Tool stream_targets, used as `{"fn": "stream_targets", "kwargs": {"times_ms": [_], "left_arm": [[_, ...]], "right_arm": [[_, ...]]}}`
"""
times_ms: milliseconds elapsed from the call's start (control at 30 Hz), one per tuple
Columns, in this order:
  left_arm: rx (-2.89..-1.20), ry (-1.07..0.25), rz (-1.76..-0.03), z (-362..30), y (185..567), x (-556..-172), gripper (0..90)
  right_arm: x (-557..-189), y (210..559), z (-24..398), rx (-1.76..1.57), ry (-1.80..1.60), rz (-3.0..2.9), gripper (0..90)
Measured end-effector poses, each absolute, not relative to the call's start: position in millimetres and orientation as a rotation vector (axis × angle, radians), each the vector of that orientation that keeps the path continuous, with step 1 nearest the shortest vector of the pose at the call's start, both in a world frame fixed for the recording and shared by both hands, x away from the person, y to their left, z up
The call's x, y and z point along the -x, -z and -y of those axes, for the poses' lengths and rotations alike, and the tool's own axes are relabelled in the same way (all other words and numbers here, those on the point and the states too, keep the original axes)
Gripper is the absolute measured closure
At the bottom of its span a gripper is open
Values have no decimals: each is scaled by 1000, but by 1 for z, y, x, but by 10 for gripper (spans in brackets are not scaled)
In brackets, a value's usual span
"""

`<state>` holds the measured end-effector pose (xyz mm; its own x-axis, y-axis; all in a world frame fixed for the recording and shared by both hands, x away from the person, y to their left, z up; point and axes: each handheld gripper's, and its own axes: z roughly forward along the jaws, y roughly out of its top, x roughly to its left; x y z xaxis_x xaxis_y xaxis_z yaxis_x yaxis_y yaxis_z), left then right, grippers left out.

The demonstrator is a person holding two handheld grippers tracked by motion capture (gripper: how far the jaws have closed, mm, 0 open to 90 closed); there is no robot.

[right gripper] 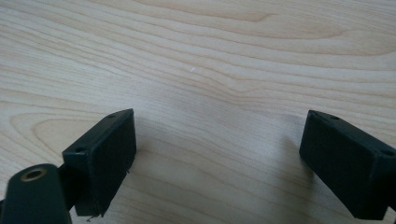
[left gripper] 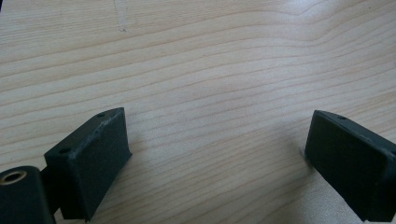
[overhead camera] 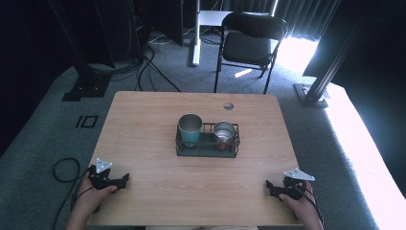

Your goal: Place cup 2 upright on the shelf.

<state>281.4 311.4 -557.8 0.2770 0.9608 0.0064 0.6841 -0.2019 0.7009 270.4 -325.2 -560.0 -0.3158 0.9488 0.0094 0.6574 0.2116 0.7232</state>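
Teal cup point(overhead camera: 190, 130), silver cup point(overhead camera: 224, 132), black wire tray point(overhead camera: 207, 151), light woodgrain table point(overhead camera: 158, 120)

You get harsh daylight flooding in from the far right, blowing out the grey carpet point(overhead camera: 368, 158) there. The light wooden table point(overhead camera: 143, 124) is evenly lit; both gripper views are sharp with soft shadows.

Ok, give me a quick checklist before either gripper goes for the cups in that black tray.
1. Left gripper open with nothing between its jaws: ok.
2. Right gripper open with nothing between its jaws: ok.
3. Teal cup upright in the tray's left end: ok.
4. Silver cup upright in the right end: ok.
5. Black tray lying flat on the table: ok.
6. Cups empty: cannot tell.
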Motion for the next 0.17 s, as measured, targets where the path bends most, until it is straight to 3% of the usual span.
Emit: {"fn": "stream_targets", "kwargs": {"times_ms": [167], "left_arm": [[-1964, -611, -1473, -311, 558, -281, 70]], "right_arm": [[-271, 560, 326, -1480, -889, -2059, 105]]}}
